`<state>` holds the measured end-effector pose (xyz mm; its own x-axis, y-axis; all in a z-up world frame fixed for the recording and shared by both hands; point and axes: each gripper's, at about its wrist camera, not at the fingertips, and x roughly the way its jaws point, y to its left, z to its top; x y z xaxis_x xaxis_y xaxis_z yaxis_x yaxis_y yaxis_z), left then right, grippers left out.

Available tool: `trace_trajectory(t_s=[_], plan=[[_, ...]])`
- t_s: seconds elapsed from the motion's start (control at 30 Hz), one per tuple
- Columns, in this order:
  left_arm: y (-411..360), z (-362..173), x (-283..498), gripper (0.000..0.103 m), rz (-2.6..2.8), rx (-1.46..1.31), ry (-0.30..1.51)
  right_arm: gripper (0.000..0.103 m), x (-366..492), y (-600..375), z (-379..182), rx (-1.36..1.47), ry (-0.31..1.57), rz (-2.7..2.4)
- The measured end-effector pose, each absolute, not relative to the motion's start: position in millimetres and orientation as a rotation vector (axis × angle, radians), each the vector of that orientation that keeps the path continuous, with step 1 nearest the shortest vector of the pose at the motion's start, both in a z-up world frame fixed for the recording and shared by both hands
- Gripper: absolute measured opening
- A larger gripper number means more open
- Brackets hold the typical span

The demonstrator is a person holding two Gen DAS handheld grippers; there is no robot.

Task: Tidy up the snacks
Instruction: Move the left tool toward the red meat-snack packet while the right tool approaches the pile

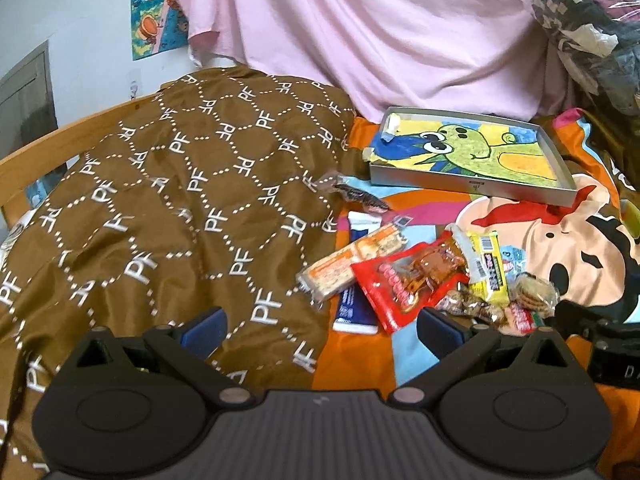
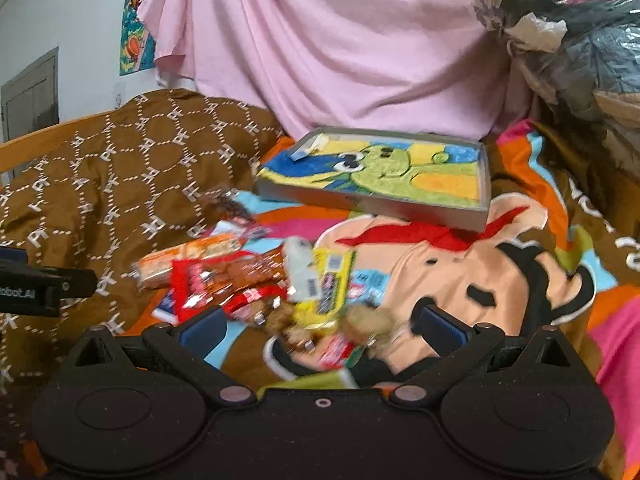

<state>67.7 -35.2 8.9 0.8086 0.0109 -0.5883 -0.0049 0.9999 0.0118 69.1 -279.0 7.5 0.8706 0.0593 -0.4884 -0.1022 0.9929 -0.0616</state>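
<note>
A red snack packet (image 1: pixel 404 284) and yellow wrapper (image 1: pixel 486 268) lie by a brown monogrammed quilt (image 1: pixel 168 200); pink sheet (image 1: pixel 360 32), grey tray (image 1: pixel 472 186) with green cartoon lining.

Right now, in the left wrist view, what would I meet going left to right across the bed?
Brown patterned blanket → orange biscuit pack → red snack bag → yellow packet → clear bag of cookies. The shallow tray with the cartoon picture lies farther back, so I leave it unordered.
</note>
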Motion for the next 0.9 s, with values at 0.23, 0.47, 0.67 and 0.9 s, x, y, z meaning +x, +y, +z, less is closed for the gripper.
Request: trace_trajectory(t_s=[0.23,0.47,0.67,0.9], plan=[[-47,7,93,0.103,0.005,0.013,0.640,0.102,90,-300,13,-0.097,0.478,0.122],[-58,-3,121,0.103,-0.017,0.006,0.655,0.102,104,-300,7,-0.212,0.502,0.201],[-72,-12,141,0.103,-0.082,0.049,0.651,0.102,120,-304,-5,-0.242,0.589,0.230],[-95,-26,167,0.103,-0.226,0.172,0.662,0.102,149,-318,-18,-0.218,0.665,0.193]])
